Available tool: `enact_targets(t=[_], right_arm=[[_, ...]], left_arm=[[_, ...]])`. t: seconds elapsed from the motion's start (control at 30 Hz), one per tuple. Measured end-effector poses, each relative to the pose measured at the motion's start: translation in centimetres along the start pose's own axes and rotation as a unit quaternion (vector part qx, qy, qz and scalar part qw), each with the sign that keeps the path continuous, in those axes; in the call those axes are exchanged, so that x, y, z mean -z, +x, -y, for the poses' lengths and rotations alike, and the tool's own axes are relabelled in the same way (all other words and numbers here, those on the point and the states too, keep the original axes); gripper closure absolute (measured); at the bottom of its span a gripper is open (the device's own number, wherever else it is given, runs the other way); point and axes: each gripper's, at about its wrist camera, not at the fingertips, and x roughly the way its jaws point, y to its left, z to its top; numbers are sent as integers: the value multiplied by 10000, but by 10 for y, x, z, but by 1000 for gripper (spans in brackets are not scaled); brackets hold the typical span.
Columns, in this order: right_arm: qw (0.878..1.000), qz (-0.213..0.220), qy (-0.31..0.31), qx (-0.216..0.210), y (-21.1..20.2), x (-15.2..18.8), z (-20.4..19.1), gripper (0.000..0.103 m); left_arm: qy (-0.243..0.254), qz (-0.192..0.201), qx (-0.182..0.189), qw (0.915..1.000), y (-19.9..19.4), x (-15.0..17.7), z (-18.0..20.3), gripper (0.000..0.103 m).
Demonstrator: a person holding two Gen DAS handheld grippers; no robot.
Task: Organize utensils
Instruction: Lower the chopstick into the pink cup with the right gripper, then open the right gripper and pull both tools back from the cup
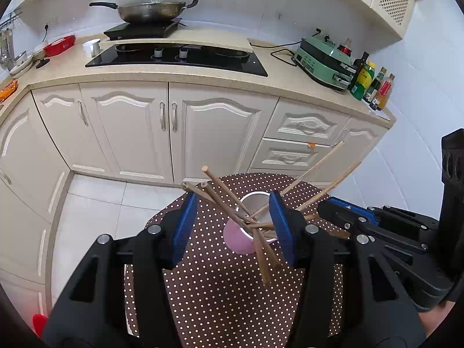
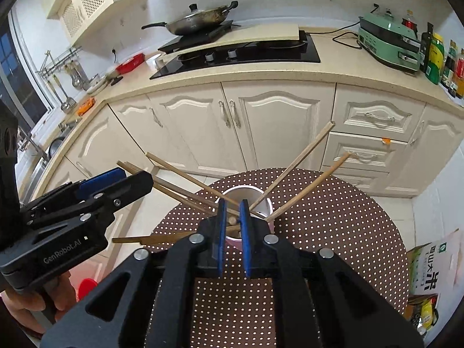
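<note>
Below, both grippers angle steeply down toward a pink cup [image 1: 240,239] standing on a round table with a brown polka-dot cloth [image 1: 220,290].

From the left wrist view, the left gripper [image 1: 232,226] is released: its blue pads stand well apart, 1 at 9 o'clock of the cup and 1 at 3 o'clock, neither pressing on anything. Wooden chopsticks [image 1: 223,194] fan out of the cup's mouth, several leaning toward 11 o'clock and 2 toward 2 o'clock; a few more ends point toward 6 o'clock, crossing the cup's side between the open pads.

From the right wrist view, the right gripper [image 2: 232,217] sits directly over the near rim of the cup [image 2: 262,203], jaws nearly closed with only a narrow gap. A chopstick end [image 2: 232,221] shows in that gap, but whether the pads press on it I cannot tell. At 9 o'clock, the left gripper [image 2: 116,179] comes in from the side, held by a hand [image 2: 37,301] at 8 o'clock.

At 12 o'clock, beyond the table, runs a kitchen counter [image 1: 203,76] with a wok [image 1: 150,10].
</note>
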Motion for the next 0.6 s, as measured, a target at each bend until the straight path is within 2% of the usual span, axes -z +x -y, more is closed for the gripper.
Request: enact_targets(t=[0.13, 0.27, 0.6], right_arm=[[9998, 190, 30, 17, -16, 5, -5, 84], [9994, 355, 56, 34, -33, 10, -12, 80], [9958, 915, -23, -8, -94, 37, -52, 74]], left_arm=[[-4, 132, -62, 9999, -16, 4, -1, 52], [27, 258, -142, 9996, -33, 8, -2, 50], [22, 793, -321, 9963, -115, 34, -12, 43]])
